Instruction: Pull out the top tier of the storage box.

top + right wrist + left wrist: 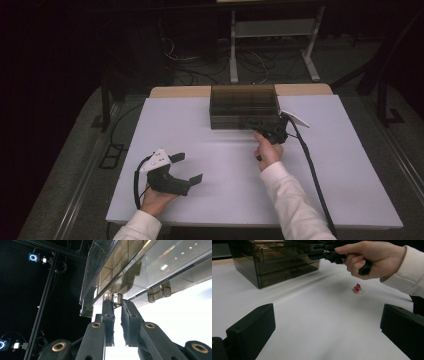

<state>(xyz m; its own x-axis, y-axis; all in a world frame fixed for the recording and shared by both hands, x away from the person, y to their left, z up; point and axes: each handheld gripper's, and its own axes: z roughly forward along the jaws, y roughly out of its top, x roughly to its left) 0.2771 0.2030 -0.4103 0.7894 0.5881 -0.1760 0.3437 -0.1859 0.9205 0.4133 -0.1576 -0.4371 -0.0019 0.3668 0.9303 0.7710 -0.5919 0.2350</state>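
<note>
Right claw (pixel 117 305) pinches a drawer handle (pixel 117 298) on the smoked cabinet (pixel 244 106); left claw (pixel 187 169) rests wide open.

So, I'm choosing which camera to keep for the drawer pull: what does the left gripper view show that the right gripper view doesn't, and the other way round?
Left gripper view alone: the small red piece lying on the white table, the right hand, and the left gripper open with nothing between its jaws. Right gripper view alone: the right gripper shut on the drawer handle, seen close. Both share the smoked drawer box.
</note>
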